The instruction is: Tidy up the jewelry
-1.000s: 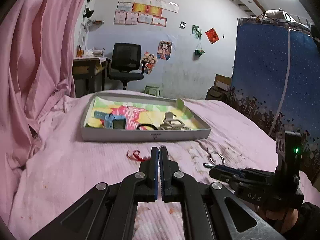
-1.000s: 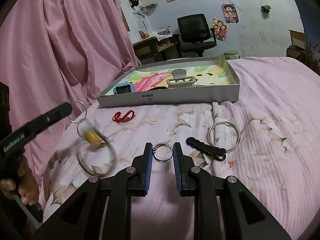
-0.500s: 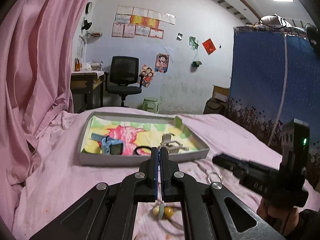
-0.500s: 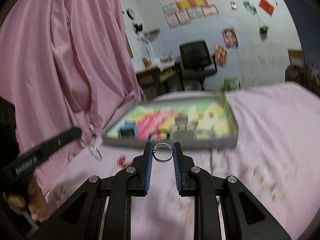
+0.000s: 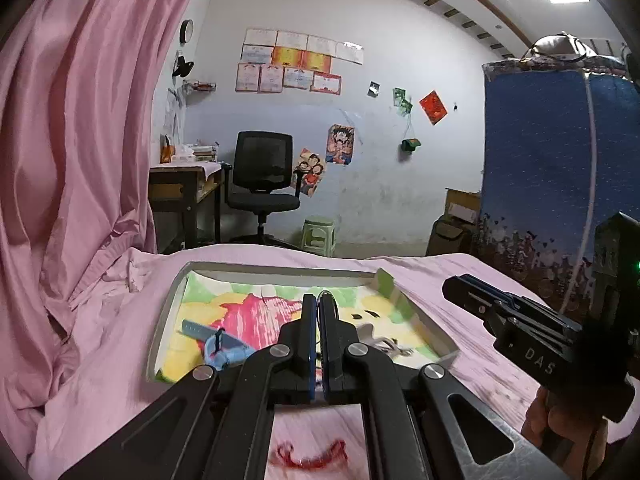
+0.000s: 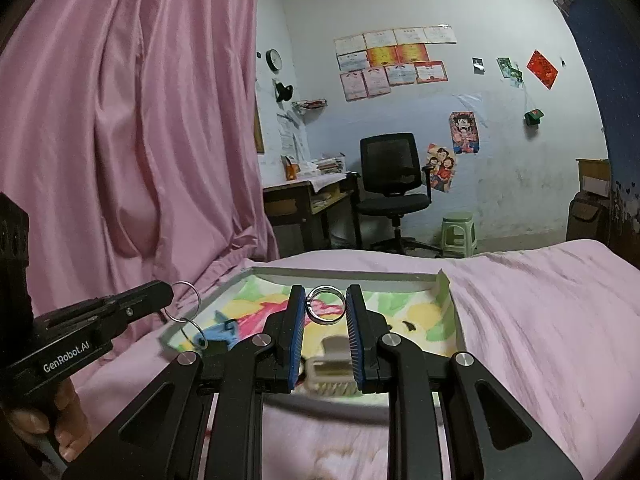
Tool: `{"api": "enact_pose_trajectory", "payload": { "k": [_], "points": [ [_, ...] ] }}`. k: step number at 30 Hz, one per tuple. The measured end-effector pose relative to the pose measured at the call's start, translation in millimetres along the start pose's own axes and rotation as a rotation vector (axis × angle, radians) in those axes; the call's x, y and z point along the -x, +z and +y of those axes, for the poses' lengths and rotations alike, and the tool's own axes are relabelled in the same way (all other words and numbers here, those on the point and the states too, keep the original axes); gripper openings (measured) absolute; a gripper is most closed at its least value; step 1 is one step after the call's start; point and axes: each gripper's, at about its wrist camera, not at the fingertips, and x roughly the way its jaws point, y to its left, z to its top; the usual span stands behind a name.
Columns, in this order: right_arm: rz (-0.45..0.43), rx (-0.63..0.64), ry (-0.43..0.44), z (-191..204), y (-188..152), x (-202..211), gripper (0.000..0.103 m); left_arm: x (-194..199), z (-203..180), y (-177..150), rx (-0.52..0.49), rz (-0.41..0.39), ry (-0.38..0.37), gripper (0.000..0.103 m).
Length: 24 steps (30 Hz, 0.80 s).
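My left gripper (image 5: 319, 300) is shut, and the right wrist view shows it (image 6: 170, 294) pinching a chain of linked silver rings (image 6: 187, 300) that dangles over the tray's left edge. My right gripper (image 6: 325, 305) is shut on a small silver ring (image 6: 326, 305), held upright between the blue pads above the tray. The grey tray (image 6: 340, 274) with a colourful paper lining holds a blue watch (image 5: 216, 344) and a white hair clip (image 6: 332, 364). A red cord bracelet (image 5: 308, 454) lies on the pink bedsheet below the left gripper.
A pink curtain (image 5: 72, 160) hangs close on the left. Beyond the bed stand a desk, a black office chair (image 5: 262, 176) and a green stool (image 5: 318, 234). A blue patterned cloth (image 5: 540, 160) rises at the right. A hand grips each gripper handle.
Both grippers rose off the bedsheet and moved forward over the tray, the left carrying the ring chain and the right the small ring. The bangle and black piece on the bed dropped out of view.
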Motion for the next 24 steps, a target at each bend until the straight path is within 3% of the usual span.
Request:
{"api": "enact_pose_trajectory", "payload": {
  "k": [4, 8, 13, 16, 24],
  "points": [
    [0.019, -0.011, -0.026, -10, 0, -21, 0.018, -31, 1, 2, 0.011, 0.042, 0.007, 0.002],
    [0.077, -0.043, -0.063, -24, -7, -42, 0.018, -66, 4, -2, 0.031, 0.134, 0.013, 0.002],
    [0.223, -0.09, -0.108, -40, -25, -68, 0.018, -100, 10, -10, 0.06, 0.279, 0.011, 0.002],
    [0.312, -0.12, -0.129, -47, -36, -80, 0.018, -114, 10, -16, 0.062, 0.362, 0.012, 0.002],
    [0.42, -0.111, -0.162, -50, -51, -94, 0.018, -126, 3, -25, 0.051, 0.472, 0.029, 0.003]
  ]
}}
